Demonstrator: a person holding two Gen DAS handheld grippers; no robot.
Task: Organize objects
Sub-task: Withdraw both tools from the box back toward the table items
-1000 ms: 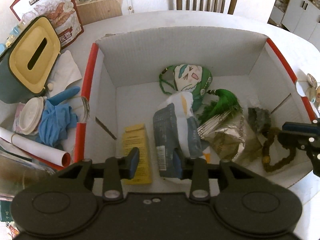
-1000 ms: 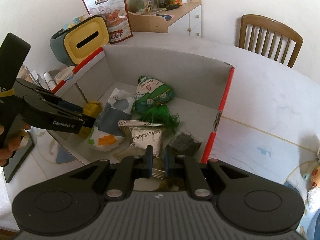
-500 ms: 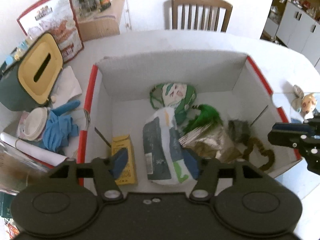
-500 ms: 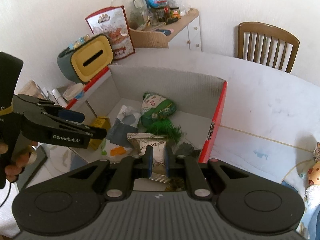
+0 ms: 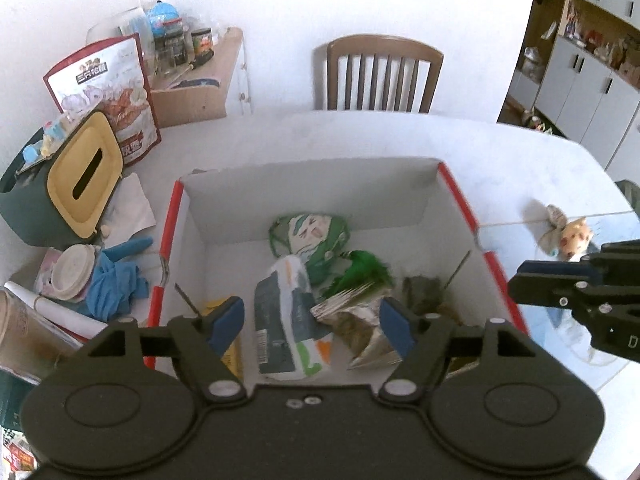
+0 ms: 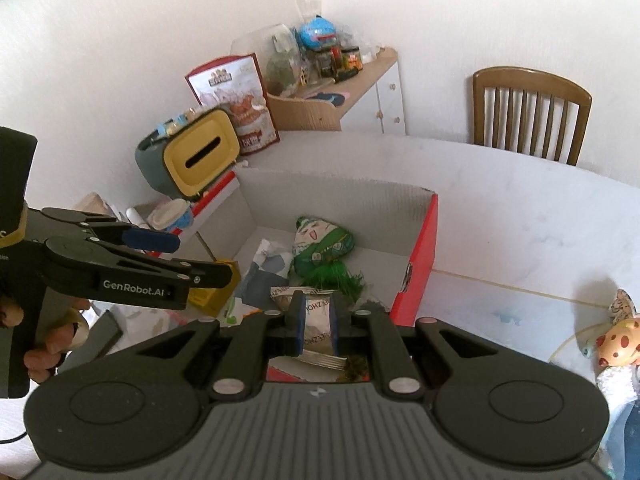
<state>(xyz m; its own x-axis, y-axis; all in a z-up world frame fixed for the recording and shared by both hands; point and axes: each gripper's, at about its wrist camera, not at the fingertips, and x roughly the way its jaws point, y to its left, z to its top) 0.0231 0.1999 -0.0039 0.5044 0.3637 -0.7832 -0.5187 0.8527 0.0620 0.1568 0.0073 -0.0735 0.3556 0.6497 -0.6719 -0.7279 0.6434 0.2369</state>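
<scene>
A white cardboard box with red edges (image 5: 460,200) holds a green plush face cushion (image 5: 308,236), a white-and-grey pouch (image 5: 288,320), a silver foil packet (image 5: 360,328), green feathers (image 5: 360,272), a yellow carton (image 5: 226,348) and a dark grey lump (image 5: 424,296). My left gripper (image 5: 312,322) hovers above the box's near side, open wide and empty. The right gripper (image 6: 314,320) hangs over the box's right edge (image 6: 420,260), fingers almost together with nothing held. The foil packet (image 6: 316,316) shows through the slit. From the side, the left gripper (image 6: 192,256) sits above the yellow carton.
Left of the box lie a yellow-lidded tissue holder (image 5: 80,184), a snack bag (image 5: 108,88), blue gloves (image 5: 116,284), a lidded cup (image 5: 72,272) and a paper roll. A small spotted toy (image 5: 572,236) rests on the table at right. A wooden chair (image 5: 384,72) stands behind.
My left gripper has opened wider and risen away from the white-and-grey pouch, which stays in the box. The right gripper has also lifted back; its fingers kept the same narrow gap.
</scene>
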